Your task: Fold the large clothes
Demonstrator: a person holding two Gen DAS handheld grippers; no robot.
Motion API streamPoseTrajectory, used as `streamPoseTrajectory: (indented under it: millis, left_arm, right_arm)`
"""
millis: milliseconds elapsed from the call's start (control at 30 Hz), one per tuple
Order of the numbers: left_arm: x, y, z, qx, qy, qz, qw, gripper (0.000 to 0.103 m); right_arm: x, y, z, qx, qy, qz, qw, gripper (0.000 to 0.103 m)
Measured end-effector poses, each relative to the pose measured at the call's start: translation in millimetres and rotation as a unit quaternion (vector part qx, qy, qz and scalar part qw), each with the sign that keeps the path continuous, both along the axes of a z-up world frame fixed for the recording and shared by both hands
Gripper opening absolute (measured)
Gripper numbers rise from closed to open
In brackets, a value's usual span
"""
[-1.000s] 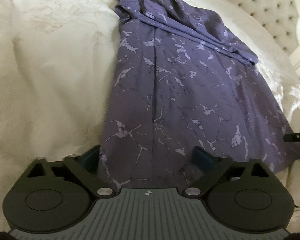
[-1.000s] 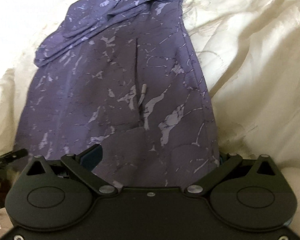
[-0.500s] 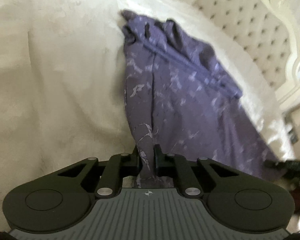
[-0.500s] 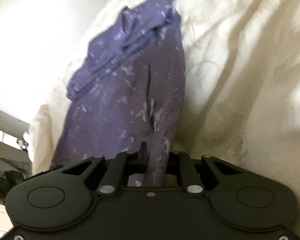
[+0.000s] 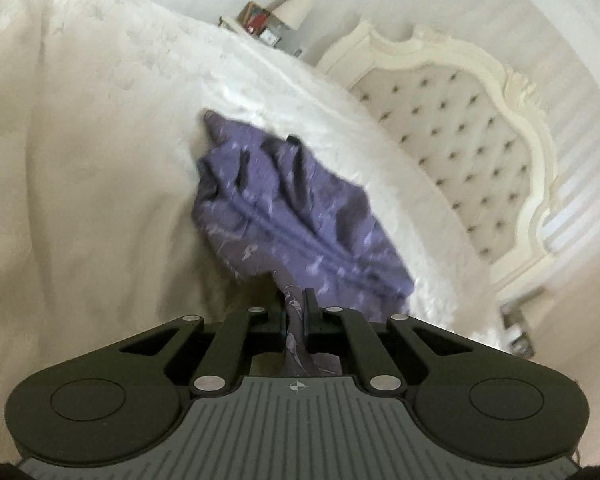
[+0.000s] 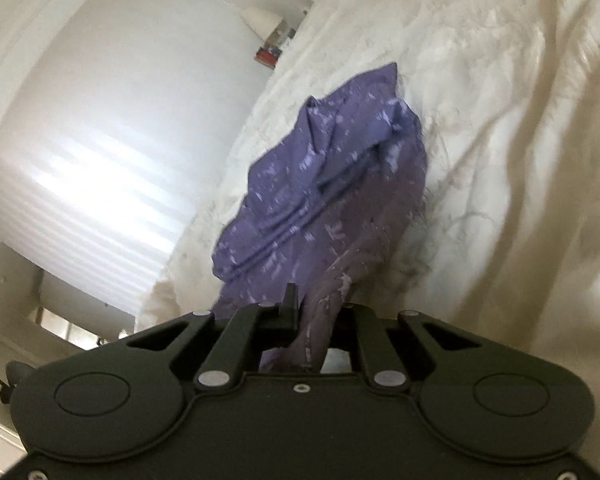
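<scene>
Your left gripper [image 5: 295,304] is pinching the purple garment [image 5: 300,216]. Right gripper [image 6: 318,308] is closing w/ cloth bunched between its jaws, over the cream bedspread [image 6: 500,160].

The left claw [image 5: 295,304] was clamped tight, its jaws nearly meeting on a pinch of purple cloth [image 5: 284,204], and it pointed somewhat downward. The right claw [image 6: 316,308] was tilted downward too; its jaws were closing, with a bunched edge of the same cloth squeezed between them.
</scene>
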State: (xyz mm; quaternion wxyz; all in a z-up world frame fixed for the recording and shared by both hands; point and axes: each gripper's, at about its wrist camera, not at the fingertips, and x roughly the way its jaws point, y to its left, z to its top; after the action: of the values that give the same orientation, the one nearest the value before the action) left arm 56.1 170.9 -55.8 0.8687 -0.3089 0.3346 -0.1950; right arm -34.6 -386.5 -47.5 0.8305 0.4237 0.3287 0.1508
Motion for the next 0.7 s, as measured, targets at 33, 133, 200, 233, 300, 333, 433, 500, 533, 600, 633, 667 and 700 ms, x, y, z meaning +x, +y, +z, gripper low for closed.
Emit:
streamPoseTrajectory:
  millis: [33, 133, 200, 233, 300, 333, 433, 500, 533, 600, 633, 667, 700]
  left_arm:
    - [3, 2, 1, -0.010, -0.003, 0.003, 0.9999, 0.006]
    - [16, 5, 5, -0.045, -0.006, 0.017, 0.9988, 0.006]
    - [27, 8, 11, -0.060, -0.014, 0.025, 0.9978, 0.006]
    - [33, 8, 16, -0.064, -0.021, 0.030, 0.9973, 0.006]
    - [47, 8, 24, -0.066, -0.036, 0.038, 0.9965, 0.007]
    - [55, 7, 28, -0.066, -0.043, 0.042, 0.9960, 0.007]
    - [84, 1, 40, -0.063, -0.065, 0.050, 0.9946, 0.007]
    - [102, -5, 45, -0.055, -0.083, 0.055, 0.9935, 0.007]
    - [111, -8, 47, -0.050, -0.090, 0.060, 0.9929, 0.007]
    - [130, -15, 47, -0.046, -0.101, 0.070, 0.9914, 0.007]
    - [138, -17, 46, -0.043, -0.105, 0.074, 0.9908, 0.007]
    - [148, -22, 44, -0.038, -0.108, 0.080, 0.9902, 0.007]
    - [155, -25, 41, -0.034, -0.110, 0.084, 0.9899, 0.007]
  right_arm:
    - [2, -1, 2, 0.007, -0.004, -0.004, 1.000, 0.015]
    - [6, -9, 9, 0.023, -0.021, -0.015, 0.999, 0.015]
    - [17, -13, 16, 0.034, -0.035, -0.023, 0.999, 0.015]
    - [23, -14, 20, 0.039, -0.042, -0.027, 0.998, 0.015]
    - [37, -17, 30, 0.042, -0.058, -0.034, 0.997, 0.015]
    - [47, -19, 36, 0.039, -0.067, -0.037, 0.996, 0.015]
    - [78, -22, 50, 0.025, -0.089, -0.044, 0.995, 0.015]
    - [103, -23, 58, 0.012, -0.103, -0.053, 0.993, 0.015]
    - [114, -22, 61, 0.007, -0.109, -0.058, 0.992, 0.015]
    - [143, -19, 64, -0.012, -0.121, -0.069, 0.990, 0.015]
    - [156, -18, 63, -0.021, -0.124, -0.073, 0.989, 0.015]
    - [169, -16, 61, -0.028, -0.125, -0.078, 0.989, 0.015]
    - [183, -14, 60, -0.039, -0.124, -0.082, 0.988, 0.015]
